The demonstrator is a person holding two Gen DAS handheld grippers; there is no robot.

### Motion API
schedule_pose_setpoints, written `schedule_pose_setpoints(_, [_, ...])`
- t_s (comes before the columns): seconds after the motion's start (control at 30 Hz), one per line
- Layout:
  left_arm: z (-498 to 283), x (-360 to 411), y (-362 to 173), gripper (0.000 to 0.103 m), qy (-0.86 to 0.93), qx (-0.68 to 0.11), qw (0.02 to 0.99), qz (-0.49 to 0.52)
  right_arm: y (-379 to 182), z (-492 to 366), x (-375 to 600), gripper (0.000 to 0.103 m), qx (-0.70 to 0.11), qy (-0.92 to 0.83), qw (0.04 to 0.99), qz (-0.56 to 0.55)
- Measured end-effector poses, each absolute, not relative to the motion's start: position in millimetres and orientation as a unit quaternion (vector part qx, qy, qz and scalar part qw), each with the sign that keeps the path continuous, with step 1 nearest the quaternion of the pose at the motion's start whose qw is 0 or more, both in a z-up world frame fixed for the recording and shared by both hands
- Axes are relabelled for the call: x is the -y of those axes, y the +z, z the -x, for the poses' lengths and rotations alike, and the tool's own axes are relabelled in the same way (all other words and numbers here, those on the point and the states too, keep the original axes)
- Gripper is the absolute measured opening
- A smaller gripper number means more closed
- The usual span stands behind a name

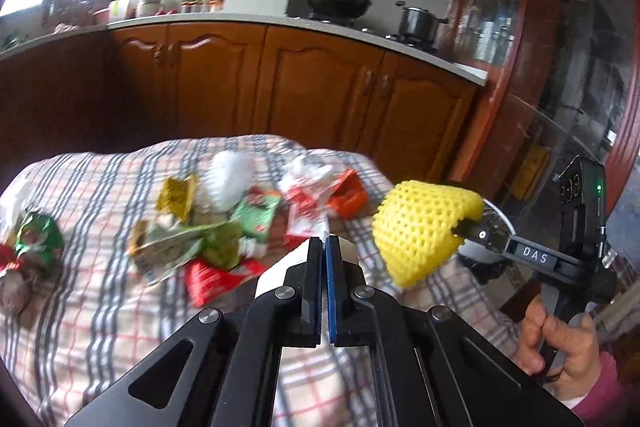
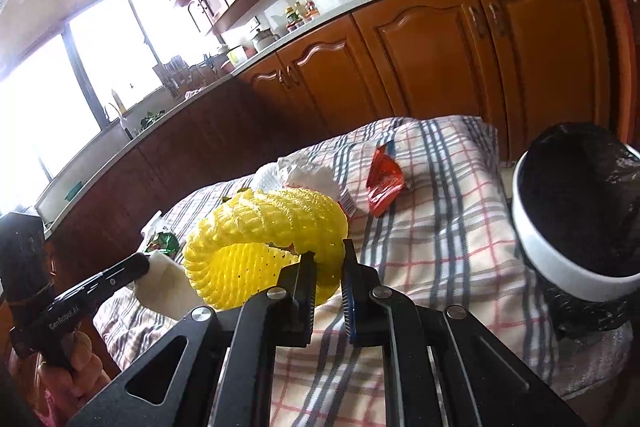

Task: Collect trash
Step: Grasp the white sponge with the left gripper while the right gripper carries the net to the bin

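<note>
Hanging from the right gripper [image 2: 328, 267], yellow foam net [image 2: 264, 243] above tablecloth [image 2: 440, 227]

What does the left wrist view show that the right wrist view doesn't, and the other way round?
Only the left wrist view shows the main litter pile: the green wrappers, a red packet and the foil ball at the cloth's left edge. Only the right wrist view shows the trash bin, white-rimmed with a black liner, at the table's right edge. Both show the yellow foam net clamped in the right gripper, the left gripper shut on a white foam piece, and the plaid tablecloth.
</note>
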State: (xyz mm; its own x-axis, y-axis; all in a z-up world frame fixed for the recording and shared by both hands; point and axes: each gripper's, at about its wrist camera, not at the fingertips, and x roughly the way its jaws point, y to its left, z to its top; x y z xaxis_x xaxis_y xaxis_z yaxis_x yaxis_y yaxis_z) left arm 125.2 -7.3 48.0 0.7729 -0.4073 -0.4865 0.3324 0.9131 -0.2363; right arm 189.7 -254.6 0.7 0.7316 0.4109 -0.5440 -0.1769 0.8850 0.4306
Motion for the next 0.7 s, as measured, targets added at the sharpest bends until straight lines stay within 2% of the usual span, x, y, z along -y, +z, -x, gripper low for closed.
schedule_pose_setpoints(0.7, [-221.5,116.7,61.1,0.000,-0.310,-0.254,0.916,0.032,29.2,-171.0,375.3,0.011,-0.293,0.024,0.937,-0.188])
